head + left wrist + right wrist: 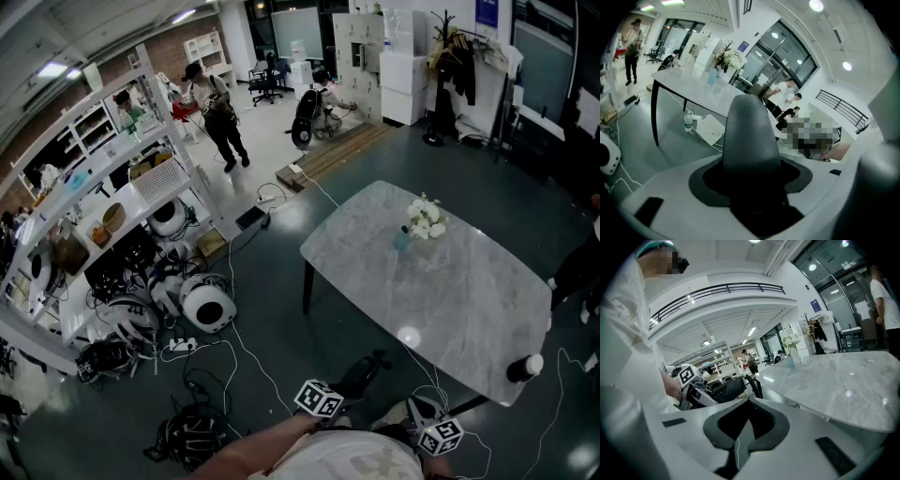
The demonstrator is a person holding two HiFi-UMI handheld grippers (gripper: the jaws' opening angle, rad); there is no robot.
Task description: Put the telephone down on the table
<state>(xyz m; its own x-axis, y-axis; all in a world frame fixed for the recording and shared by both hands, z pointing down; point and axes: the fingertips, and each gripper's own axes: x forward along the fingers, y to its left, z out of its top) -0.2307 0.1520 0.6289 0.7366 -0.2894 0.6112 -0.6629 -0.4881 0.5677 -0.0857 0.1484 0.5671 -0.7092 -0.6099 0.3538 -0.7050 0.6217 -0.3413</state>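
The black telephone handset (362, 374) is clamped in my left gripper (347, 386), below the near edge of the grey marble table (450, 300). In the left gripper view the handset (750, 140) fills the middle and sticks out forward from the jaws toward the table (689, 89). In the right gripper view the handset (725, 389) shows with its coiled cord (751, 380), held by the left gripper (693, 390) off the table's edge. My right gripper (737, 451) is shut with nothing in it, and sits to the right of the left one (429, 424).
A vase of white flowers (422, 220) stands at the table's far end. A black cylinder with a white top (525, 368) is at its near right corner. Helmets and cables (187, 309) litter the floor at the left by shelves (103, 206). People stand far back.
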